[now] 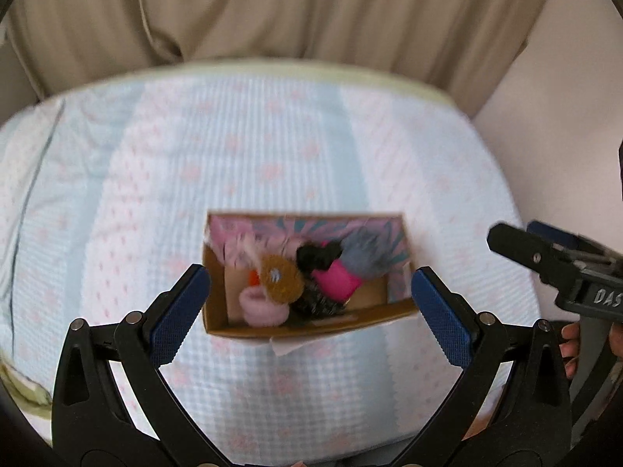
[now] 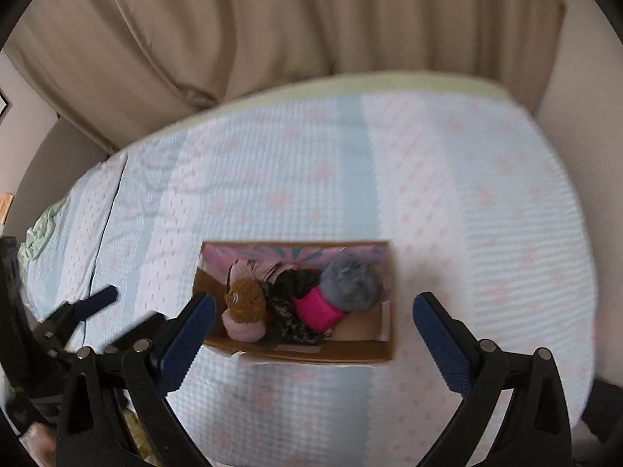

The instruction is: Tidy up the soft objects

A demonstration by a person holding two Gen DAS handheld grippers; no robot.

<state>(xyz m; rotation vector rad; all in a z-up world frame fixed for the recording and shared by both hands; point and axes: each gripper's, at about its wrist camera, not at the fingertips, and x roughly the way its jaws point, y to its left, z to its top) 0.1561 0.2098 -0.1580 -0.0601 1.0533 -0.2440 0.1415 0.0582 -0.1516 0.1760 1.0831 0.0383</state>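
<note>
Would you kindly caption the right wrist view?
Open right gripper above brown cardboard box of fuzzy soft scrunchies.

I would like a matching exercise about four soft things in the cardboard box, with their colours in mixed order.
Things, by place in the box:
1. fluffy ball at the right
2. roll beside it
3. round pompom at the left
4. ring under that pompom

Colours:
a. light pink
b. grey-blue
c. golden brown
d. bright pink

Pairs: 1-b, 2-d, 3-c, 4-a
</note>
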